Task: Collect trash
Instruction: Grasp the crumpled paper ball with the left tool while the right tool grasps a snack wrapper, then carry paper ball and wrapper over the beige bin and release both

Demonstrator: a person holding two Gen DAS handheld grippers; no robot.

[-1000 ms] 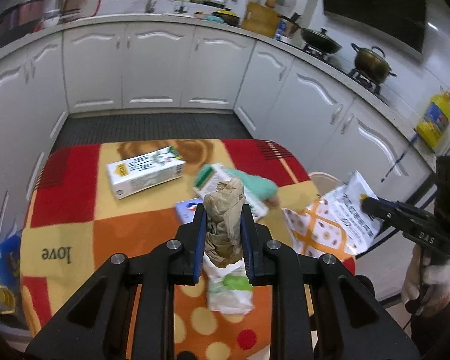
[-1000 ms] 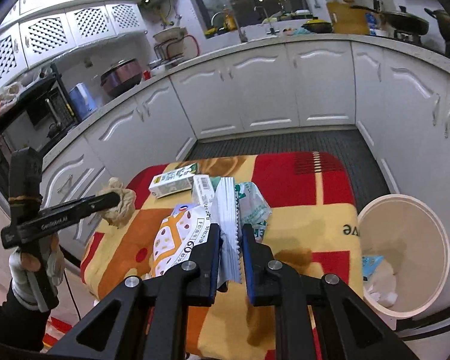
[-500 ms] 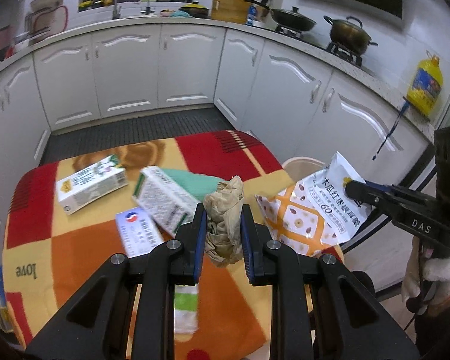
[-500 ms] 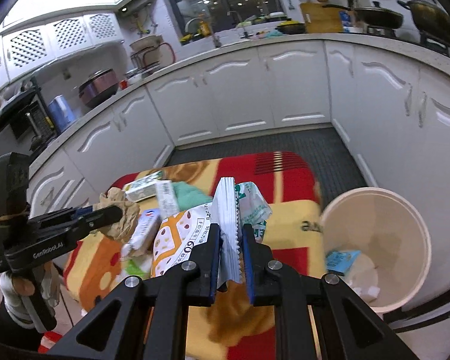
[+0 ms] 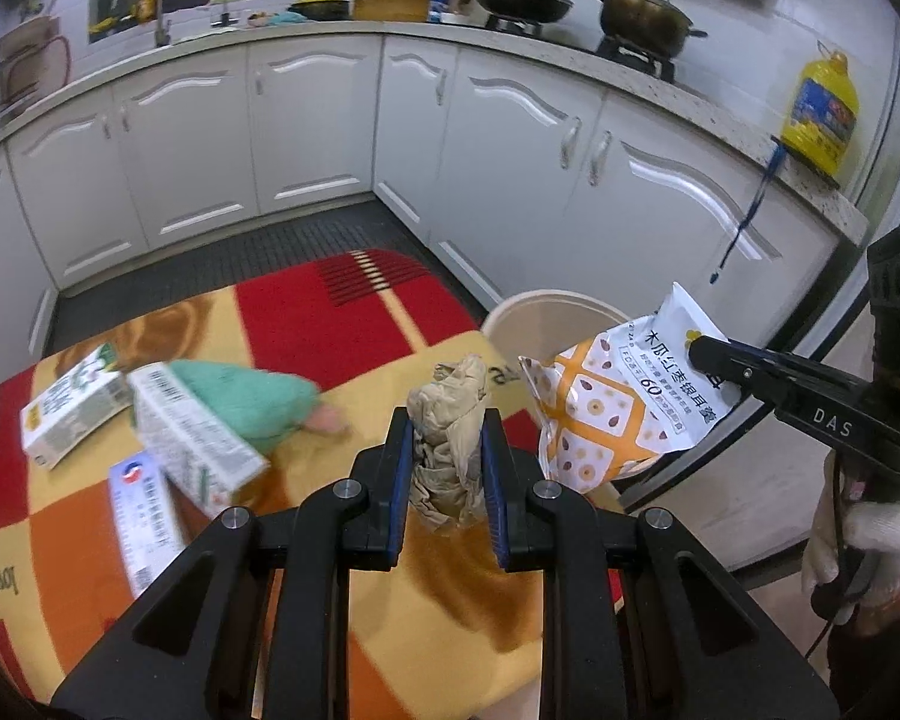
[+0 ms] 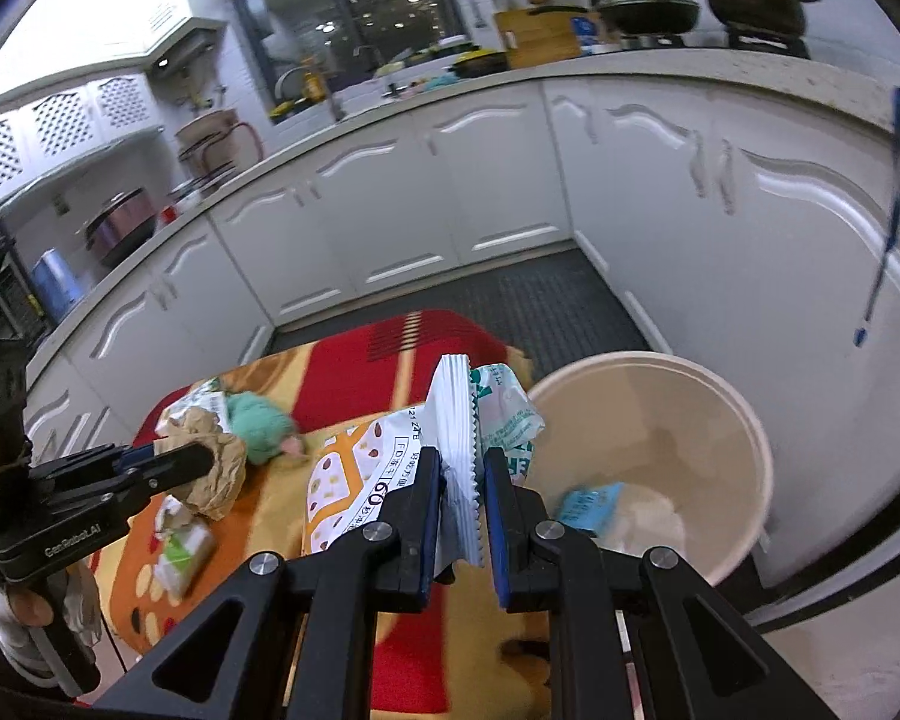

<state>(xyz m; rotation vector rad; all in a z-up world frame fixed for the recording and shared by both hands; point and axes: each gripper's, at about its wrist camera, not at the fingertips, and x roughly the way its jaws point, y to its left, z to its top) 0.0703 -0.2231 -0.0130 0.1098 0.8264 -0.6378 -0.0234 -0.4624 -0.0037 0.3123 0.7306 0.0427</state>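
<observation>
I count two grippers, each carrying one piece of trash. My left gripper (image 5: 447, 468) is clamped on a brown paper wad (image 5: 448, 450); my right gripper (image 6: 457, 489) is pinched on the sealed edge of an orange-and-white snack bag (image 6: 354, 480), with a green-printed wrapper (image 6: 507, 414) showing just behind the bag. One beige bin (image 6: 744, 420) stands off the table's edge, at two o'clock in the right view, with one blue scrap (image 6: 588, 501) in it. On the cloth (image 5: 342, 324) at nine to ten o'clock in the left view lie two cartons (image 5: 69, 408) (image 5: 192, 444), one flat packet (image 5: 141, 516) and one green bundle (image 5: 252, 396). Against half a second ago, both loads have swung nearer the bin, which fills more of the right view, and the bag now overlaps its rim in the left view.
</observation>
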